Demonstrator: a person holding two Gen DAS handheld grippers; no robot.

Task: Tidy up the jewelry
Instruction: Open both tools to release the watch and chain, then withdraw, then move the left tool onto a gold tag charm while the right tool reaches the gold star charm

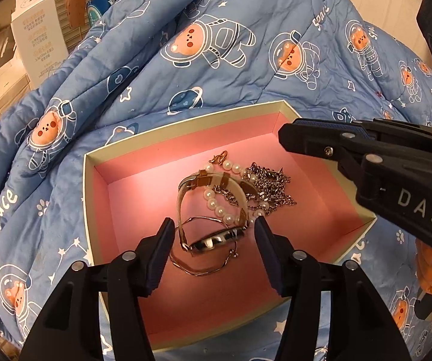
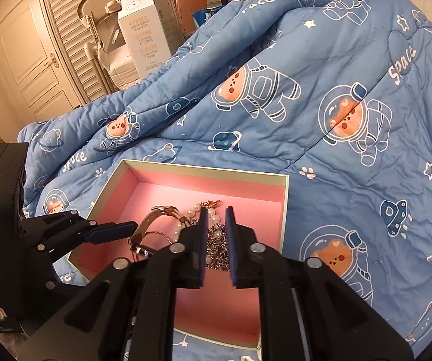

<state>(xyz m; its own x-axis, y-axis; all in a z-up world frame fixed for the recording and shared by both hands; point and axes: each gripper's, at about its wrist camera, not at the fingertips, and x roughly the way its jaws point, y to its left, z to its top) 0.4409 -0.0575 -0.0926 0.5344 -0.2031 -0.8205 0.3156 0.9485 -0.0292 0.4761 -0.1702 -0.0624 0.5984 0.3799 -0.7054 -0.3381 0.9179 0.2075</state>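
Black fingers (image 1: 161, 258) of the left gripper (image 1: 214, 240) fill the foreground of the left wrist view, spread wide and holding nothing, one on each side of a watch (image 1: 216, 240). That watch lies in a pink-lined box (image 1: 125, 198) with cream walls. Its dark, shiny face sits between the two fingertips, turned on edge, and its pale strap with tan leather trim loops up and away from the camera toward the box's far wall. A thin gold bangle (image 1: 203, 267) lies flat just under the watch face, nearest the camera. A pearl bracelet (image 1: 216, 204) with a gold clasp runs from the far side of the pile down across the strap, and a heap of silver chain (image 1: 271, 188) lies bunched to the right, touching the pearls. All the jewelry is gathered near the middle of the box floor.

From the right wrist view, the right gripper (image 2: 216, 240) hangs over the same box (image 2: 240, 177), its jaws a narrow gap apart with the silver chain (image 2: 217, 246) visible between them. Whether the pads touch the chain cannot be told. Pearls (image 2: 194, 210) and the gold clasp lie just beyond its tips. The left gripper (image 2: 113, 228) reaches in from the left, its tip beside the watch strap (image 2: 155, 213).

The box rests on a blue quilt (image 1: 246, 60) printed with astronaut bears. A white carton (image 2: 140, 36) stands behind the quilt.
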